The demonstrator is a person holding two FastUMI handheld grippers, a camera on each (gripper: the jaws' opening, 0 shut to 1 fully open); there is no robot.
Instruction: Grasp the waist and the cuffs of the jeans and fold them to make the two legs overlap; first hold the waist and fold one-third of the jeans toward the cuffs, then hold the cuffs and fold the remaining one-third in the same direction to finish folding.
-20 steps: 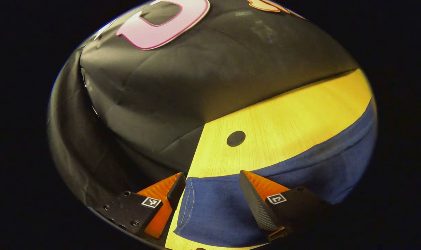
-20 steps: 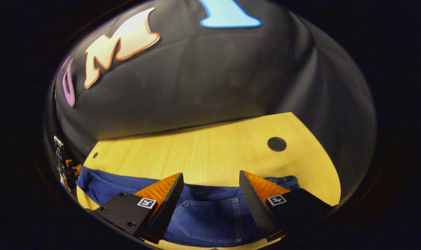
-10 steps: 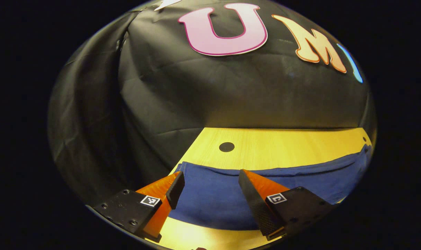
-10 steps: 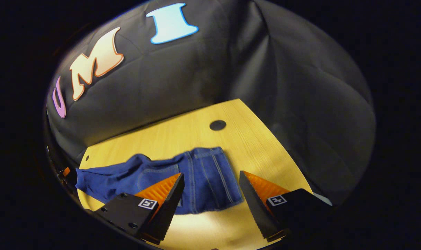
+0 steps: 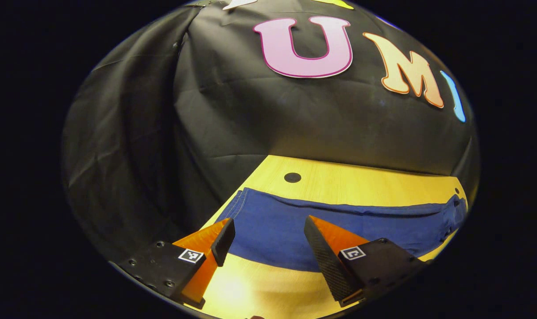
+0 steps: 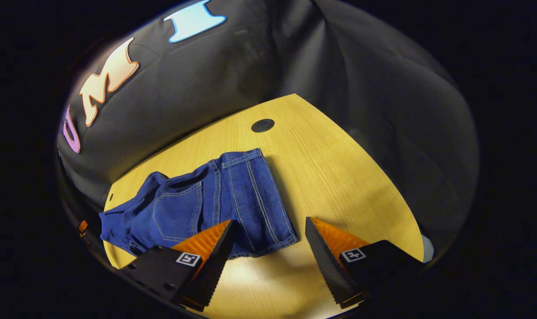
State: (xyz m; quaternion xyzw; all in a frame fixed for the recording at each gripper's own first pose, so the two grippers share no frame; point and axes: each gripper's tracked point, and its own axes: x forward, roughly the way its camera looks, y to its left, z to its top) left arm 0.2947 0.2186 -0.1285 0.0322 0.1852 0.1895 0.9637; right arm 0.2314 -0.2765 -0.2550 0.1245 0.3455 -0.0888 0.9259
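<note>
Left gripper view: the left claw [image 5: 264, 237] is spread and empty above one pair of dark blue denim jeans [image 5: 339, 226] lying flat across the yellow wooden worktop [image 5: 361, 184], a bare strip behind them.

Right gripper view: the right claw [image 6: 268, 239] is spread over the waist end of the jeans [image 6: 206, 204]; bare worktop [image 6: 339, 177] lies alongside, with one round black hole [image 6: 262, 125].

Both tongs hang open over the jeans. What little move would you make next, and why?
Probably lower the right tongs onto the waist edge and close them. The jeans lie in one long strip on the table, these and the left tongs stand open, holding nothing, and the waist lies just ahead.
</note>
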